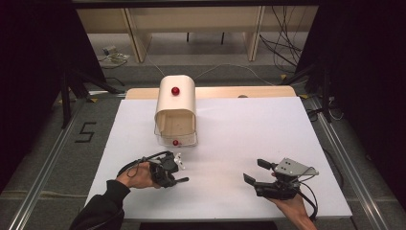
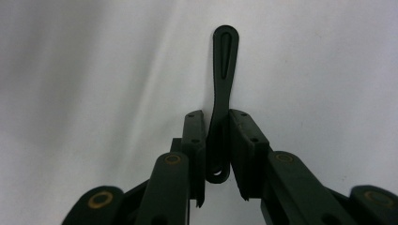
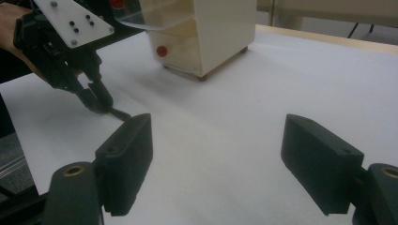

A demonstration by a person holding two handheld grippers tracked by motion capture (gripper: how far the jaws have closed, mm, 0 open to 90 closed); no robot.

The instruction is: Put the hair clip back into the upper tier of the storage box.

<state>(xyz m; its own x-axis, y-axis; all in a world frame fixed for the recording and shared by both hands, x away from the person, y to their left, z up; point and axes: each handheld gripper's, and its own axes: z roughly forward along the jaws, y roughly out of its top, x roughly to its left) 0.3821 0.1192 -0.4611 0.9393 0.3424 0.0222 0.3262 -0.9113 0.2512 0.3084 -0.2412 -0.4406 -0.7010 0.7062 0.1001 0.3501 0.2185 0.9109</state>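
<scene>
- Risk: we pinch the spoon (image 2: 222, 93) by its handle, near one end, with most of it sticking out past the jaws. A thin flat handle between flat pads will likely pivot or slip once we lift or swing.
- Risk: in the left gripper view, the spoon lies flat on the white sheet (image 1: 239, 139). Pads that close low could drag on the sheet, or even ruck it, as we lift.
- Risk: the bread box (image 1: 175, 112) stands close ahead of the left gripper (image 1: 179, 173). Its clear flap looks open, red knob (image 1: 175, 142) low at the front. A fast forward swing could knock the long spoon end on the flap or the box wall.
- Risk: we cannot tell which end is the bowl, since the pads hide part of it. If the heavy end sticks out, droop is more likely.
- Left gripper: jaws drawn in tight on the spoon, one pad each side of the handle, low at the sheet, near the front left of the table.
- Right gripper (image 1: 253, 172): jaws spread wide, nothing between them, nothing touched. It hovers front right, well apart from spoon and box, pointing toward the left gripper.
</scene>
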